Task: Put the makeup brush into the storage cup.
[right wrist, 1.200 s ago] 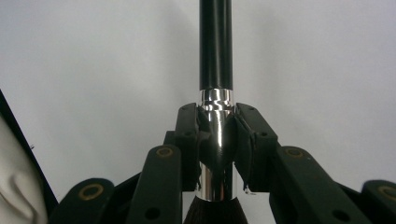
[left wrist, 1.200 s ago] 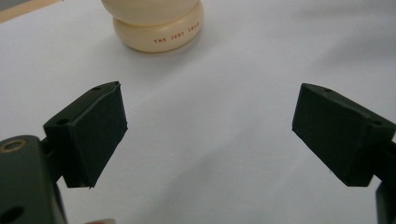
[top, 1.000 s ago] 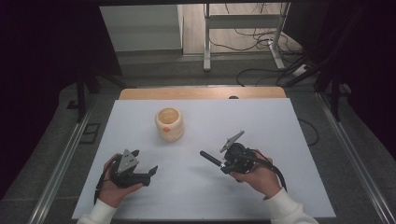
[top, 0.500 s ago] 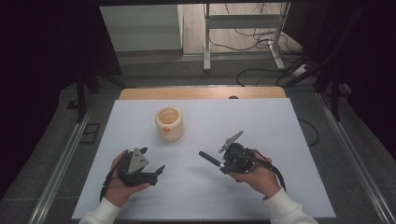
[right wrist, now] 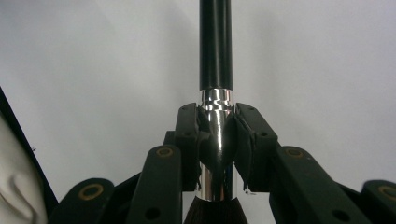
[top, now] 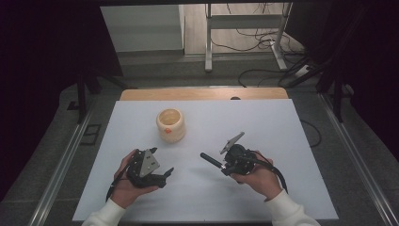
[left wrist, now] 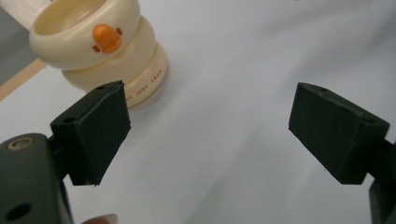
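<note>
Right gripper view shows a brush (right wrist: 215, 70) clamped at its silver ferrule by the right gripper (right wrist: 216, 140), handle pointing away over the white table (right wrist: 327, 70); near the table's front edge, the left gripper (left wrist: 208, 135) gapes empty toward a cream cup (left wrist: 100, 51) standing mid-table.

Small brown capitals run around the lower ring of the cream pot (left wrist: 116, 60), upper left; they seem to read "JUDY SWAN", partly hidden.
</note>
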`<action>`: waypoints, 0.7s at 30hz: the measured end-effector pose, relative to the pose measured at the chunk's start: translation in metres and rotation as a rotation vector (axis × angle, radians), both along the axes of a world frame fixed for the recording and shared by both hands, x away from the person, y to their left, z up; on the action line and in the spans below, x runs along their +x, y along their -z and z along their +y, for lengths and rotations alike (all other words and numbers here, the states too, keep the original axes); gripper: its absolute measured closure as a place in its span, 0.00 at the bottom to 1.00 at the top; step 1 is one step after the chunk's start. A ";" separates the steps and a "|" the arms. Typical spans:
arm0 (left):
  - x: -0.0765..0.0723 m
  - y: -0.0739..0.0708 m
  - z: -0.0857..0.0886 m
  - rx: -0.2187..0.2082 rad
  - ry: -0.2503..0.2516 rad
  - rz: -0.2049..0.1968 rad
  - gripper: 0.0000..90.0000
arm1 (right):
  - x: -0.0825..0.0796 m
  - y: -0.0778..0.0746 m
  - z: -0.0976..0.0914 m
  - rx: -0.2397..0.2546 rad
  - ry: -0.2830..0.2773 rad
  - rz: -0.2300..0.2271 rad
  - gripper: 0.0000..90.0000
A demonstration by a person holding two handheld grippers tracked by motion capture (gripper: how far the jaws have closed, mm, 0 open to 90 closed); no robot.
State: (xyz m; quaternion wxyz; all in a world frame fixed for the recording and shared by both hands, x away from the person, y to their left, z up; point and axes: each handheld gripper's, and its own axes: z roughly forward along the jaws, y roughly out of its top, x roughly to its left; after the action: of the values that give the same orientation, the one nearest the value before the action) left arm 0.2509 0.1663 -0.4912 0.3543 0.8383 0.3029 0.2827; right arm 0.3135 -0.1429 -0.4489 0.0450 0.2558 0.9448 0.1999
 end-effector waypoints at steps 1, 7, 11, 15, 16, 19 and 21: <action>0.000 0.000 -0.001 0.007 0.005 -0.004 0.15 | 0.000 0.000 0.000 0.000 0.000 0.000 0.80; 0.002 -0.002 -0.011 0.023 0.032 -0.031 0.14 | 0.000 0.000 0.001 0.000 -0.004 0.000 0.80; 0.003 -0.002 -0.013 0.029 0.037 -0.036 0.14 | 0.000 0.000 0.001 0.000 -0.005 0.001 0.80; 0.004 -0.002 -0.017 0.041 0.044 -0.040 0.14 | 0.000 0.000 0.001 -0.002 -0.007 0.000 0.80; 0.004 -0.002 -0.019 0.040 0.047 -0.041 0.14 | 0.000 0.000 0.001 -0.002 -0.008 0.001 0.80; 0.005 -0.003 -0.022 0.046 0.054 -0.043 0.14 | 0.001 0.001 0.002 -0.002 -0.008 0.002 0.80; 0.005 -0.003 -0.027 0.064 0.070 -0.044 0.14 | 0.001 0.002 0.002 -0.004 -0.008 0.003 0.80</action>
State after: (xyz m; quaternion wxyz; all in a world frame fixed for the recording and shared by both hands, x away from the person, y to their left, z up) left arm 0.2562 0.1394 -0.4883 0.3434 0.8530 0.2562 0.2980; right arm 0.3145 -0.1407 -0.4506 0.0432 0.2521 0.9462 0.1980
